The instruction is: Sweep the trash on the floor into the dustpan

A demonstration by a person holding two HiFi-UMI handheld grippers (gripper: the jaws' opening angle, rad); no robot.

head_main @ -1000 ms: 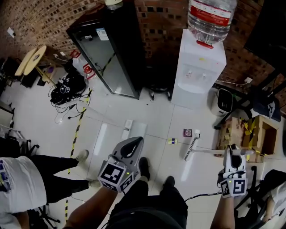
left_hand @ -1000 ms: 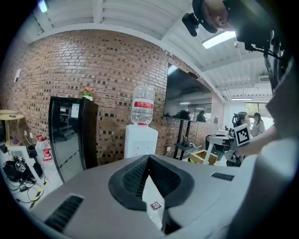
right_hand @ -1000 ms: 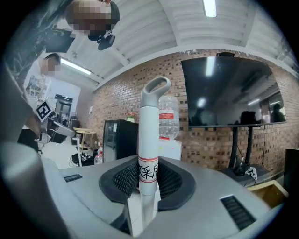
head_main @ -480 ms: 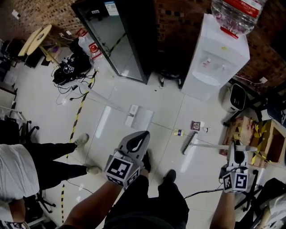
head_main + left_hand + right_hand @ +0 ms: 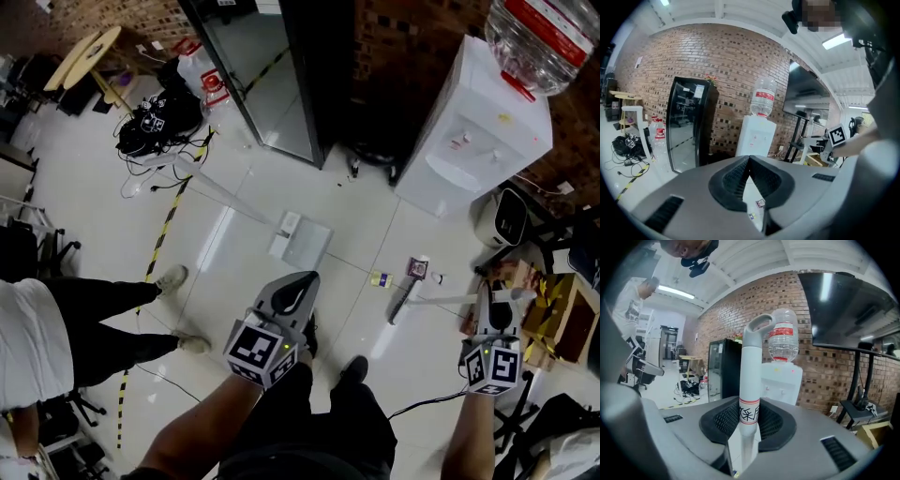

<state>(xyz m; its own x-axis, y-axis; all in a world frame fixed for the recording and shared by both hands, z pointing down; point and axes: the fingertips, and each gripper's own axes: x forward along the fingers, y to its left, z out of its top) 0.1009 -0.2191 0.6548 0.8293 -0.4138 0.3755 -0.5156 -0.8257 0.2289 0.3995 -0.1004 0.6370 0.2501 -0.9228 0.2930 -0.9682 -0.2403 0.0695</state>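
Note:
My right gripper [image 5: 496, 302] [image 5: 749, 414] is shut on the white broom handle [image 5: 750, 380], at the right of the head view. The broom [image 5: 441, 301] lies low, its head [image 5: 400, 306] resting on the white tiles. Just beyond the head lies trash: a yellow-blue scrap [image 5: 378, 278] and a maroon packet [image 5: 417, 269], both also seen as packet [image 5: 760, 203] and scrap [image 5: 751, 216]. The grey dustpan [image 5: 301, 241] lies on the floor further left, its long handle [image 5: 225, 198] pointing up-left. My left gripper [image 5: 302, 283] [image 5: 749, 159] is shut and empty, held above the floor near the dustpan.
A water dispenser [image 5: 469, 141] and a black glass-door fridge [image 5: 272, 75] stand along the brick wall. Tangled cables [image 5: 155, 122] and striped floor tape [image 5: 159, 253] lie at the left, near another person's legs [image 5: 103, 319]. A wooden crate [image 5: 553, 300] sits at the right.
The head view has shifted, so the dustpan and trash sit lower and more central. Both grippers hold their poses; the right one keeps hold of the broom.

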